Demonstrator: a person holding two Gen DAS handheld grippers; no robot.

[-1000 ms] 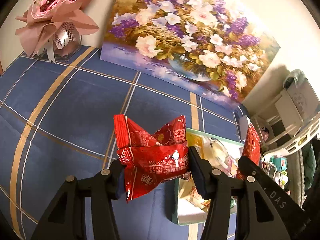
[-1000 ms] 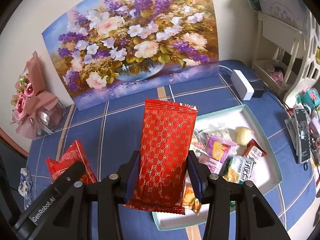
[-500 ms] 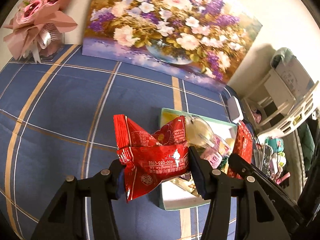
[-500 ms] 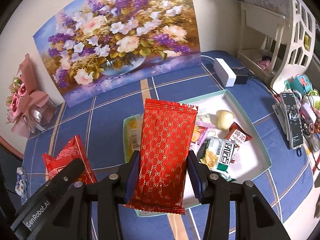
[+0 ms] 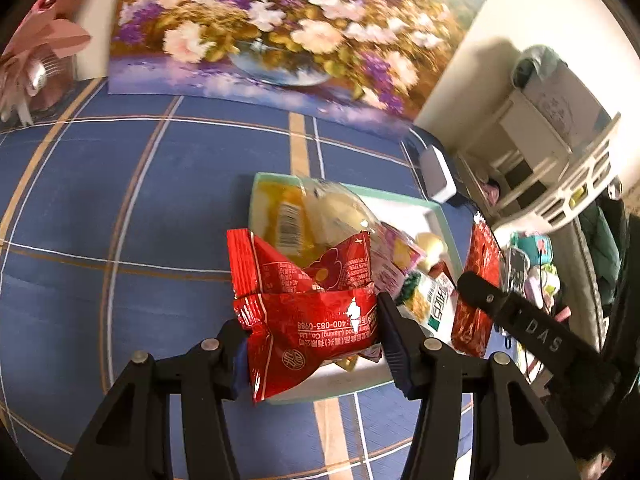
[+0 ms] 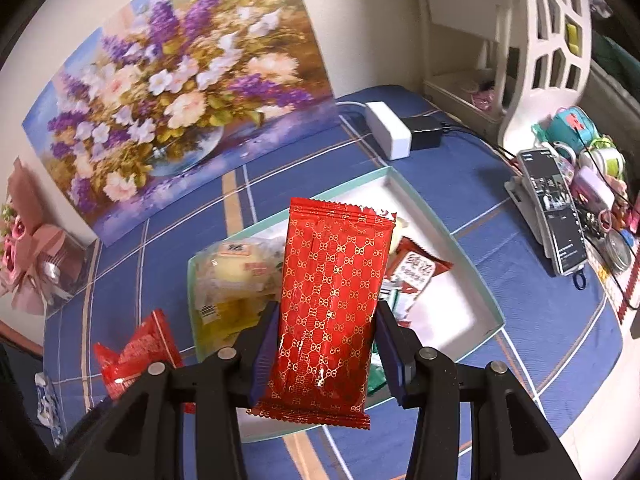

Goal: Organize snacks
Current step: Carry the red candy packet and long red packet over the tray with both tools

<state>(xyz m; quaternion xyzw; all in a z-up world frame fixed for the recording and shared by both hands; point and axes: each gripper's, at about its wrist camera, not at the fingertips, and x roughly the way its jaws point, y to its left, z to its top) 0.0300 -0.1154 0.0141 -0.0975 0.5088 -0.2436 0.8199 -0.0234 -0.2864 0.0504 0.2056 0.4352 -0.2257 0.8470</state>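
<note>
- The desk, under a blue checked cloth, carries the whole job: a shallow white tray with a pale green rim sits in the middle, and a flower painting leans on the wall behind it.
- I read the step as the carry-in: both packets are picked up and held above the tray, neither one set down yet.
- The tray already holds a pile at its left end: a big clear bag of pale yellow pieces, a small red-and-white sachet and a few more wrappers I can't make out. Its right half is bare white floor.
- The right gripper grasps a tall red packet with a gold pattern. The jaws are clenched on its long sides, and it stands upright over the tray's near edge.
- The left gripper has its jaws clamped on a crumpled red snack bag, which hangs over the tray's near left corner.
- Both tools tilt steeply downward toward the tray, side by side and close together; from the left wrist view, the right one's black finger sits just to the right.
- Next, I judge, each packet needs lowering until it rests in the tray, then the jaws released. The bare right half suits the tall packet. The crumpled bag has only the pile beneath it, so I'd watch that it doesn't slide off over the rim.
- I'd release one side at a time, since the two tools are crowded.
</note>
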